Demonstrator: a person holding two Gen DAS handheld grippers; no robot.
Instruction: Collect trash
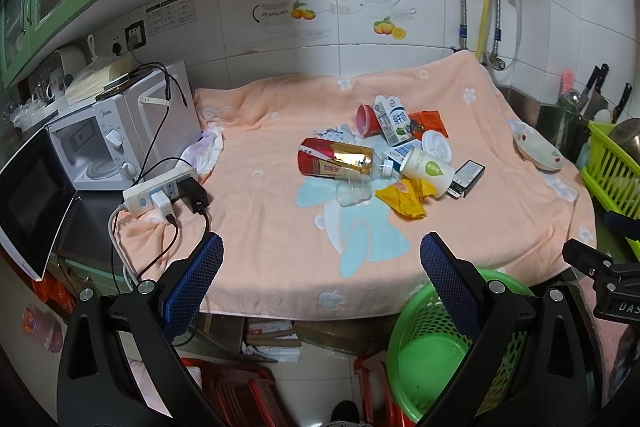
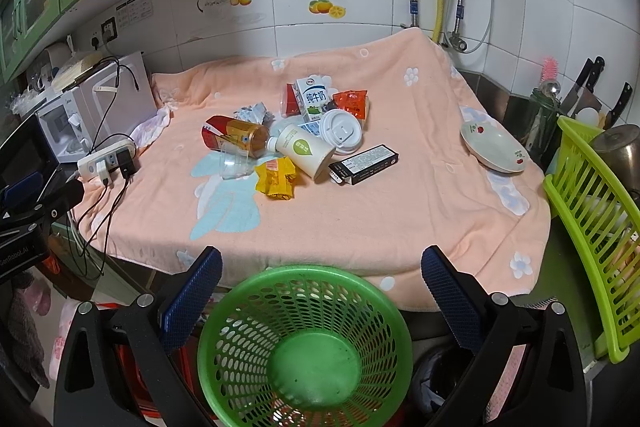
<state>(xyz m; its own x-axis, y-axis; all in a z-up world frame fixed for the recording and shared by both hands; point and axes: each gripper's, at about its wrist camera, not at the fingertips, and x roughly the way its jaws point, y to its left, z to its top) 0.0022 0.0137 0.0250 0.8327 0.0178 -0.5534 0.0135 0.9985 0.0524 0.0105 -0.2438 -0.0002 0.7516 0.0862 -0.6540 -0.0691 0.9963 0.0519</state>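
Your trash sits in one heap at the centre of both frames, on the peach towel [image 2: 360, 211] that covers the counter. In the right wrist view, a milk carton [image 2: 313, 98] stands at the top of the heap with an orange snack packet [image 2: 352, 103] just to its right. A tea bottle [image 2: 236, 139] lies on its side at the left, and a clear plastic cup [image 2: 236, 163] lies just below it. A white paper cup [image 2: 306, 151] lies tipped over in the middle, its lid [image 2: 341, 129] just above it. A crumpled yellow wrapper [image 2: 276, 179] sits at the lower edge, and a black box [image 2: 364, 159] lies to the right.

The green basket [image 2: 304, 343] stands below the towel's near edge, at the bottom centre of that frame, with nothing in it.

Your right gripper [image 2: 320, 271] hangs over the basket, spread wide and holding nothing. Your left gripper [image 1: 320, 255] hovers at the towel's near edge in the lower part of its frame, also spread wide and holding nothing.

Further out, a flowered bowl [image 2: 494, 147] rests at right on the towel, and a power strip [image 2: 106, 159] and microwave [image 2: 96, 107] sit at left.
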